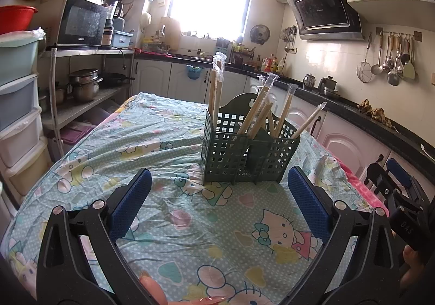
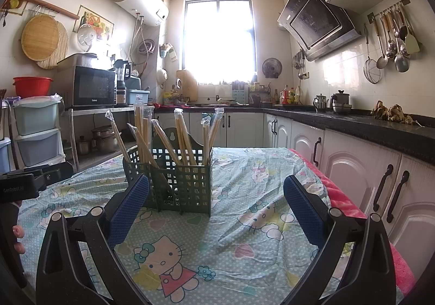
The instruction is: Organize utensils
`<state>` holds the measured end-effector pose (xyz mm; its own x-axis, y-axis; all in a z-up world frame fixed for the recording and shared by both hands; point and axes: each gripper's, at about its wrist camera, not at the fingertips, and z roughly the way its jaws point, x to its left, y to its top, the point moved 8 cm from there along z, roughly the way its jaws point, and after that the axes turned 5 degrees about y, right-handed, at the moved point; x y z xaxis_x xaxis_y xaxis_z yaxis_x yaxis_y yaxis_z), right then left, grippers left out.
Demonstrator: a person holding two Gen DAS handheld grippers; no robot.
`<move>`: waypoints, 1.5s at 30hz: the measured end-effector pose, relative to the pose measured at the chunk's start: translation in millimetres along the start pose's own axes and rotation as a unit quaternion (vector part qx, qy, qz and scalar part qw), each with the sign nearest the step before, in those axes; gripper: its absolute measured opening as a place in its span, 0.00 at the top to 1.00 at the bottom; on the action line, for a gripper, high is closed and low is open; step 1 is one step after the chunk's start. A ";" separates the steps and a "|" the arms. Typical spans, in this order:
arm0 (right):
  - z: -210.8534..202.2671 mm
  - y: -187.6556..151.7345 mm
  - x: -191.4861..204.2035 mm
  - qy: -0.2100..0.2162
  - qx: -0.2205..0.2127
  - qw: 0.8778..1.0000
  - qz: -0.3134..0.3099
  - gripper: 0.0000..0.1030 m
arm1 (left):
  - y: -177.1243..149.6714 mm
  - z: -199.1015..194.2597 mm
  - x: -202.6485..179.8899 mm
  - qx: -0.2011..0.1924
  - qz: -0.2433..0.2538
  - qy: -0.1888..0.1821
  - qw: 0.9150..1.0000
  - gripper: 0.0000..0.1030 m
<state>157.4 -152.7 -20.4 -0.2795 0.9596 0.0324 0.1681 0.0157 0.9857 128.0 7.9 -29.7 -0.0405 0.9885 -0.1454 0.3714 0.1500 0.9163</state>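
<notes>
On the table, at about 12 o'clock from both grippers, sits the green basket stuffed with wrapped chopsticks. Left gripper and right gripper are both wide open, holding nothing. Risk imo: the wrinkly cartoon tablecloth lets the light basket tip if bumped. Cramped kitchen, window glare.

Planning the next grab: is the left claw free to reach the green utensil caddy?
Probably yes. The left claw is open and empty, and only bare tablecloth lies between it and the green utensil caddy.
</notes>
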 end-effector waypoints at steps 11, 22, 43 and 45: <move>0.4 -0.5 0.1 0.001 0.001 1.000 -0.001 0.06 | -0.7 0.1 0.1 0.001 0.001 0.003 1.000 0.10; -0.4 0.4 -0.3 -0.001 -0.001 1.000 -0.001 0.06 | -2.1 1.4 4.4 0.003 -0.002 0.008 1.000 0.10; 58.9 -7.7 -108.0 -0.103 0.112 0.987 0.055 0.06 | 14.4 58.4 85.4 0.084 -0.025 0.115 0.989 0.10; 88.4 -26.2 -136.3 -0.127 0.179 0.974 0.064 0.06 | 9.4 81.5 105.0 0.123 -0.034 0.130 0.983 0.10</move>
<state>274.6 -259.1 -65.3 0.0002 0.9979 0.0644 0.5167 -0.0553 0.8544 202.9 111.7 -66.8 -0.2968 0.9521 -0.0742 0.5722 0.2395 0.7844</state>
